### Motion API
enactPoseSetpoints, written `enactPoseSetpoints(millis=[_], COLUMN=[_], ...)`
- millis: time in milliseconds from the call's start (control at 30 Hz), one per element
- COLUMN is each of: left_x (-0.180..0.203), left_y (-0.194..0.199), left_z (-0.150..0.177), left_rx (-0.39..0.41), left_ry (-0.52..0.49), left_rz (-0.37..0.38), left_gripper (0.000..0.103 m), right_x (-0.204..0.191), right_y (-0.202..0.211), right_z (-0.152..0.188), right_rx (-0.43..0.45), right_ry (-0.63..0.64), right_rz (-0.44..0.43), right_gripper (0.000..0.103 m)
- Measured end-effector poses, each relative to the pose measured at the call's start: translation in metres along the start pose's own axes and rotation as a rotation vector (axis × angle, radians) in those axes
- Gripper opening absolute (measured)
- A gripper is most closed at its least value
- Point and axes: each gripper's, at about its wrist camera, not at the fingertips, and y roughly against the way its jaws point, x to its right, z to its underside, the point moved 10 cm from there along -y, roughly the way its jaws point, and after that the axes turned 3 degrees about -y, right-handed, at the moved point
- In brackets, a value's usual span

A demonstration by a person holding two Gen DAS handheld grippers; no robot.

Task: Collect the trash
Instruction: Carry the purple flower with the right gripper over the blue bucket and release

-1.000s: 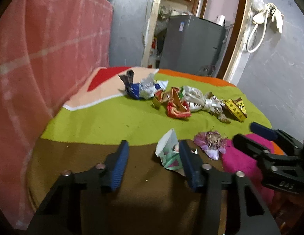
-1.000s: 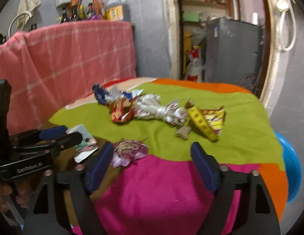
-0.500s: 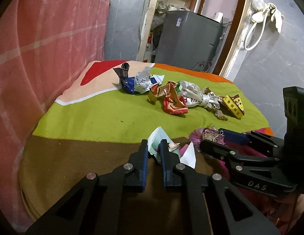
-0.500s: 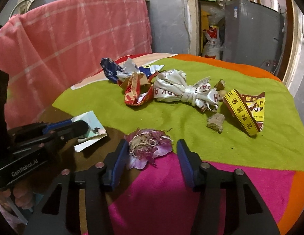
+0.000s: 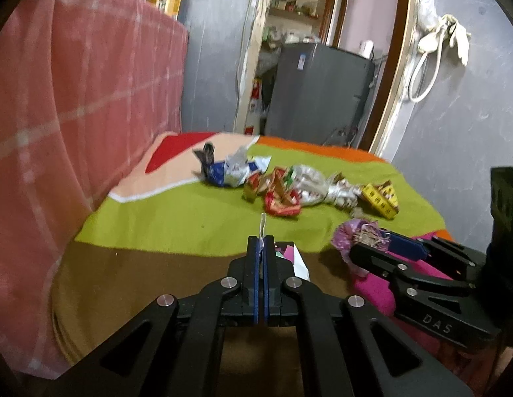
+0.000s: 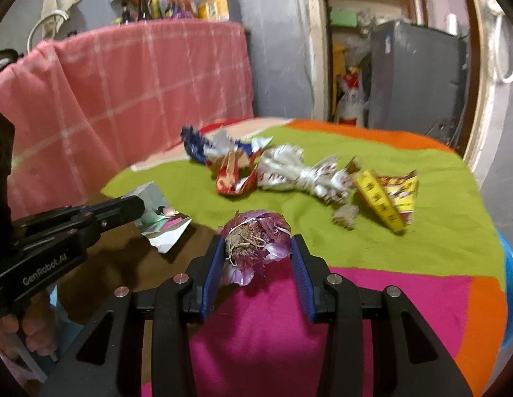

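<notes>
Trash lies scattered over a table under a many-coloured cloth, and both grippers have each taken a piece.

In the left wrist view, the left gripper is clenched on a thin paper scrap; its jaws have just been closing, and the sheet's edge sticks up from between the pads while the rest hangs off to the right. To the right, just beside it, the right gripper reaches in at the purple wad. Straight ahead and well apart lies a row of wrappers running left to right across the green band: a blue-and-silver wrapper, a red wrapper, a silver twisted wrapper and a yellow packet. That makes four there, plus a small brown scrap.

In the right wrist view, the purple wad sits between the right gripper's pads, which have just been closing; the left pad touches it, but whether the right pad presses on it I cannot tell. The wad sits at the border of the pink and green patches. The left gripper enters from the left, holding the paper scrap clear of the brown patch. The row of wrappers lies ahead and to the right, and the yellow packet looks nearest this hand.
</notes>
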Motion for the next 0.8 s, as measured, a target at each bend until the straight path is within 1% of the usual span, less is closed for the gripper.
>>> enactPoseSetpoints(millis=[67,167,200,300,400,433,500,600,700,800], left_x=[0.009,0.027,0.035,0.06,0.095,0.103,0.13,0.171,0.207,0.243], left_y=[0.006,0.012,0.014,0.017,0.019,0.02,0.02,0.02,0.014,0.003], left_z=[-0.007,-0.023,-0.029,-0.045,-0.065,-0.071,-0.081,-0.094,-0.104,-0.108], left_rx=[0.038,0.104,0.127,0.191,0.267,0.289,0.33,0.383,0.416,0.427], left_ry=[-0.006,-0.024,-0.031,-0.053,-0.088,-0.106,-0.122,-0.144,-0.156,-0.171], left_rz=[0.007,0.021,0.03,0.066,0.106,0.114,0.152,0.204,0.249,0.296], left_gripper=[0.0,0.0,0.0,0.0,0.0,0.0,0.0,0.0,0.0,0.0], right_x=[0.007,0.021,0.029,0.049,0.075,0.083,0.1,0.131,0.16,0.193], right_y=[0.016,0.046,0.06,0.092,0.127,0.138,0.158,0.182,0.2,0.214], right_z=[-0.006,-0.019,-0.025,-0.041,-0.054,-0.058,-0.063,-0.072,-0.071,-0.063], right_rx=[0.062,0.17,0.218,0.315,0.406,0.428,0.472,0.513,0.532,0.533], right_ry=[-0.011,-0.014,-0.017,-0.026,-0.027,-0.023,-0.021,-0.024,-0.029,-0.035], right_rz=[0.022,0.084,0.114,0.19,0.275,0.304,0.361,0.442,0.504,0.573], right_gripper=[0.038,0.038,0.038,0.038,0.038,0.039,0.039,0.039,0.039,0.039])
